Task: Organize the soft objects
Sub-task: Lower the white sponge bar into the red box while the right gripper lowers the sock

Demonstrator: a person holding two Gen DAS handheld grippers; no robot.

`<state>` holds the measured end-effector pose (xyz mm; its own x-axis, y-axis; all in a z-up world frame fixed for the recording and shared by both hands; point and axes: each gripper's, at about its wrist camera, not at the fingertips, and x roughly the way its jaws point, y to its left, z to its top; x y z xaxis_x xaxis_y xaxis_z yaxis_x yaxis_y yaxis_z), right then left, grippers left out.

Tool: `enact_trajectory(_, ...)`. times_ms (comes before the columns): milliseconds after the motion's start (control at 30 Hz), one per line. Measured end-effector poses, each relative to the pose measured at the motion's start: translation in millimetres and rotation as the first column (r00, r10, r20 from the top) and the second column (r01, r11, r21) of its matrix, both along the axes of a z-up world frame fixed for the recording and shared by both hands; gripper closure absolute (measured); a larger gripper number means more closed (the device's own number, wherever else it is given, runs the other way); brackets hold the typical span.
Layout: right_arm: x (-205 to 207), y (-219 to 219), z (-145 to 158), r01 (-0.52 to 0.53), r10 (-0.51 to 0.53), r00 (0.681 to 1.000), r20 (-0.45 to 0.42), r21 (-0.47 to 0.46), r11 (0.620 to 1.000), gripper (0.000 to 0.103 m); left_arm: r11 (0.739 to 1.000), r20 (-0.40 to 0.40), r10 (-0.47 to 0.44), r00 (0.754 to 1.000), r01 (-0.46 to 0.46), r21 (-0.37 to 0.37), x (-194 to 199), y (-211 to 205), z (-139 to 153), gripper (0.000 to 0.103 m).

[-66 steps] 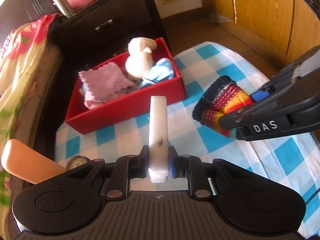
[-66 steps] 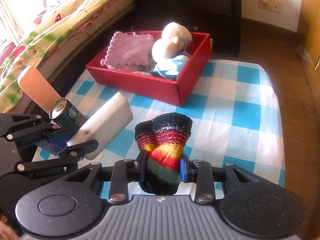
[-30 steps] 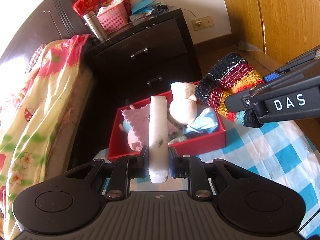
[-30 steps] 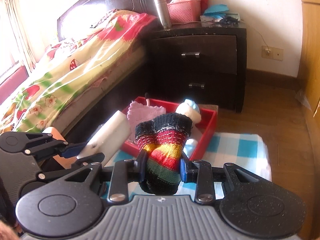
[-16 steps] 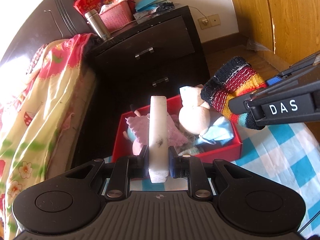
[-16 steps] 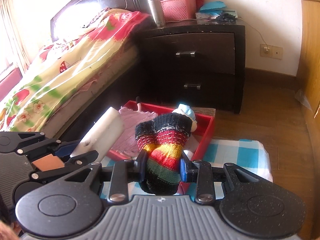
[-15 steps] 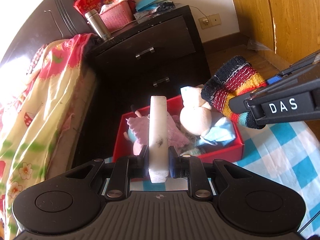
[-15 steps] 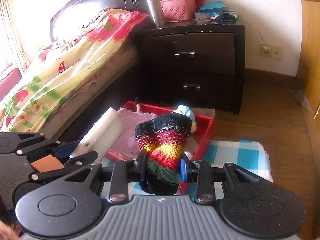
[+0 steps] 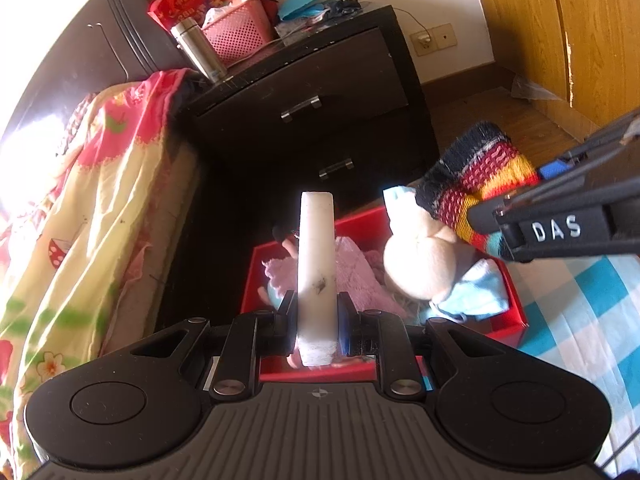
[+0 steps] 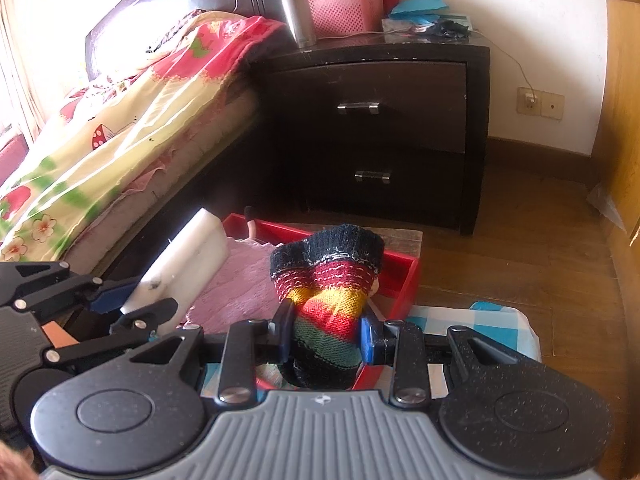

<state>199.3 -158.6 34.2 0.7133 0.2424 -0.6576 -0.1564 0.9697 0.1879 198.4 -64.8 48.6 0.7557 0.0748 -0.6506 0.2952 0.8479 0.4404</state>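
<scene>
My left gripper (image 9: 316,316) is shut on a white sponge block (image 9: 316,256) that stands up between its pads. A rolled striped knit sock (image 10: 326,304) is clamped in my right gripper (image 10: 326,340), which is shut on it. Both hang over the red box (image 9: 516,304). Inside the box lie a pink knitted cloth (image 9: 356,276), a cream plush toy (image 9: 424,264) and a light blue cloth (image 9: 472,292). In the left wrist view the right gripper (image 9: 560,224) reaches in from the right with the sock (image 9: 476,184). The right wrist view shows the left gripper (image 10: 100,304) with the block (image 10: 188,264) at the left.
The box sits on a blue and white checked cloth (image 9: 580,320). Behind it stands a dark nightstand (image 10: 380,120) with a pink basket (image 10: 344,8) and a steel flask (image 10: 296,12) on top. A bed with a flowered cover (image 10: 100,128) runs along the left. Wooden doors (image 9: 560,32) close the right.
Both grippers have moved forward over the red box with their loads still held. The box has slid lower and nearer in both views, and the nightstand looms larger.
</scene>
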Motion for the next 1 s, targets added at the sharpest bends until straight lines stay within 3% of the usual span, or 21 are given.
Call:
enact_trajectory(500,37,-1,-20,0.013,-0.013,0.999,-0.032,-0.002,1.0,0.093,0.999,0.015,0.042,0.999,-0.042,0.018,42,-3,-4,0.083)
enact_trajectory(1000,63,3,-33,-0.004,0.005,0.999,-0.049,0.011,1.0,0.093,0.996,0.009,0.077,0.997,-0.076,-0.043,76,2,1,0.083)
